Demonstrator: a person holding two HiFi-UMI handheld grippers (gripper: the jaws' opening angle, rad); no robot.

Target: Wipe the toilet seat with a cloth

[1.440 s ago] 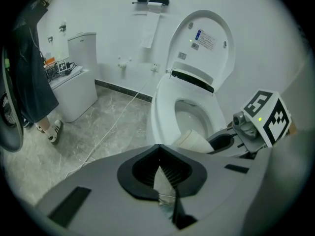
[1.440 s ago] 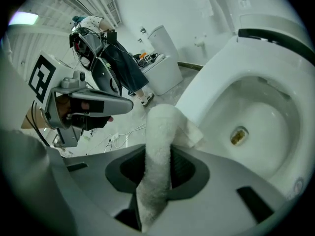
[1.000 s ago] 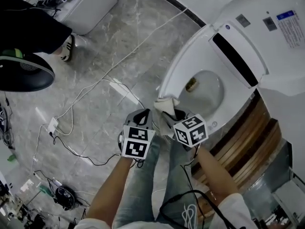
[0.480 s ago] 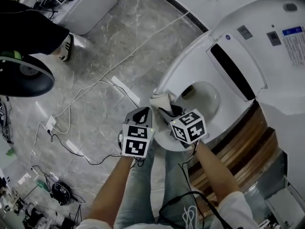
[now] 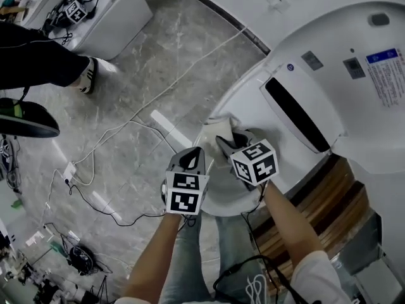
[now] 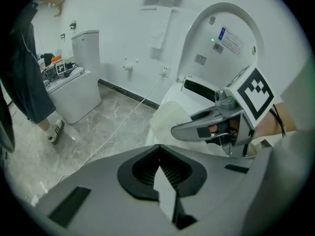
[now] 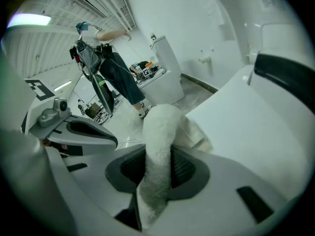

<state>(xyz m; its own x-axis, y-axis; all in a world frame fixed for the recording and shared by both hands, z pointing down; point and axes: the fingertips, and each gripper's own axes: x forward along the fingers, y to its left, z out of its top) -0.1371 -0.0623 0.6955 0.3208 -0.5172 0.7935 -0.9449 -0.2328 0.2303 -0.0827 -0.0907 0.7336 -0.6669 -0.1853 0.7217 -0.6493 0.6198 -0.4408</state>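
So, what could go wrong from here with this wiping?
The right hand-held gripper pinches only one fold of the cloth, so it might slip out against the toilet seat. The left hand-held gripper, shut and empty, hangs very close beside it; the two may bump.

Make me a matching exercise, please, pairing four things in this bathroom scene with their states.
Things:
1. left claw
2. right claw
3. toilet lid
4. white cable

States:
a. raised upright
b. shut on the cloth
c. lying across the floor
d. shut, with nothing in it

Pairs: 1-d, 2-b, 3-a, 4-c.
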